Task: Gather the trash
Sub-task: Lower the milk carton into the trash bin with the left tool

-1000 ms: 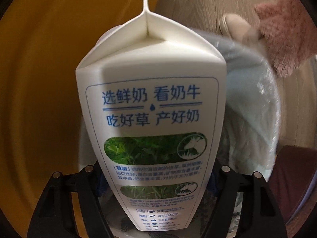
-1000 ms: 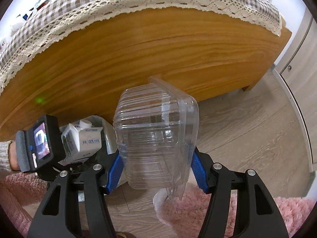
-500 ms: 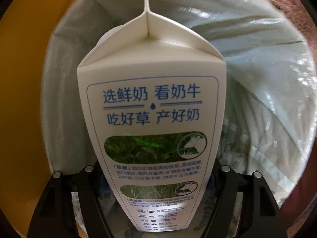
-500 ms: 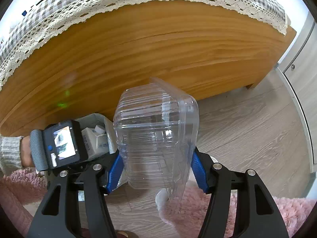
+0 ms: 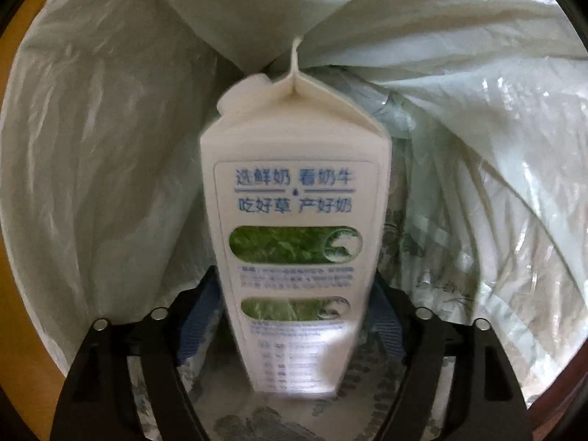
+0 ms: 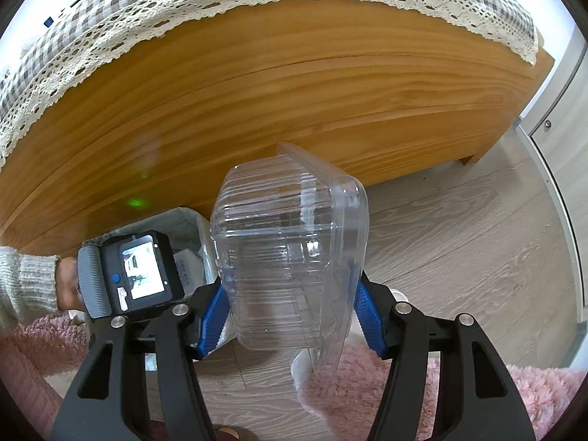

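Milk carton [image 5: 296, 228] now deep in bin liner [image 5: 95, 154]; left tool [image 5: 290, 316] jaws opening, pads off it. Carton may tip against the liner. Right tool [image 6: 290, 316] clamps clear clamshell [image 6: 290, 257].

Home, living/dining rm: wooden worktop [image 6: 257, 84] w/ gingham lace-edged cloth [image 6: 147, 11], wood-look floor [image 6: 459, 228], fluffy pink rug [image 6: 404, 386], lined trash bin [image 5: 92, 147].

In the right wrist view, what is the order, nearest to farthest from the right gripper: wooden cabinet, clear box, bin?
1. Clear box: between the right gripper pads.
2. Bin: just behind, to the left.
3. Wooden cabinet: beyond, across the top.
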The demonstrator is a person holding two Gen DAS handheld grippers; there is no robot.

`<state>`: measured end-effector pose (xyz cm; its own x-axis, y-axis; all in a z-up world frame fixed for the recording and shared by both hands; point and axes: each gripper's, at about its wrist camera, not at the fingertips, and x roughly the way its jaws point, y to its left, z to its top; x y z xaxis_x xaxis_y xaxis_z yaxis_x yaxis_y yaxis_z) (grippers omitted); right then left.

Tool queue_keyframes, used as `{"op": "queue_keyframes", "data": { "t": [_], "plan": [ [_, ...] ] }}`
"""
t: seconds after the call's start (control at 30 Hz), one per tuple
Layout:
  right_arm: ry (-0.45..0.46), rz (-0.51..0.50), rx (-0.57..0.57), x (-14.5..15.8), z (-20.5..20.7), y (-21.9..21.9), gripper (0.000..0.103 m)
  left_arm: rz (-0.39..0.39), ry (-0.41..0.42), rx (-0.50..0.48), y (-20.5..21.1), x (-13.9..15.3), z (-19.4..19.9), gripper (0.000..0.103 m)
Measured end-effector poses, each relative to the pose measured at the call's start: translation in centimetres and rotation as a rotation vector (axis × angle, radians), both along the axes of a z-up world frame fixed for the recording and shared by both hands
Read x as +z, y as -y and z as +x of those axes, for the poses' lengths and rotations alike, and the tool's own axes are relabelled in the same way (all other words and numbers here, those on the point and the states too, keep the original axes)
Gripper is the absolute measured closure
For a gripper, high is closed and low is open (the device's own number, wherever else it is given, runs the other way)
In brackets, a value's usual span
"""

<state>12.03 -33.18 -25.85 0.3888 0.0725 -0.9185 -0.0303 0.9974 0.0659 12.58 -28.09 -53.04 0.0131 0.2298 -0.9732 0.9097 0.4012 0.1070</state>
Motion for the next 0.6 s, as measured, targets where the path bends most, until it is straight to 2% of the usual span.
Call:
{"op": "queue_keyframes", "data": {
  "t": [0.17, 0.33, 0.4, 0.5, 0.53, 0.6],
  "plan": [
    [0.008, 0.001, 0.001, 0.0, -0.1, -0.1, 0.043, -0.026, 0.04, 0.034, 0.1, 1.3, -0.6, 0.008],
    [0.018, 0.002, 0.008, 0.1, -0.4, -0.2, 0.043, -0.038, 0.012, 0.101, -0.9, 2.1, -1.9, 0.008],
    [0.023, 0.004, 0.011, 0.1, -0.5, -0.2, 0.043, -0.001, 0.021, 0.098, -1.5, 1.2, -2.8, 0.008],
    [0.03, 0.007, 0.014, 0.1, -0.7, -0.2, 0.043, 0.054, 0.034, 0.116, -1.7, -1.2, -3.3, 0.014],
    [0.031, 0.007, 0.014, 0.1, -0.7, -0.1, 0.043, 0.066, 0.034, 0.133, -2.5, -1.7, -3.1, 0.025],
    [0.033, 0.008, 0.011, 0.1, -0.8, 0.0, 0.043, 0.102, 0.066, 0.141, -3.1, -2.8, -3.0, 0.035]
  ]
}}
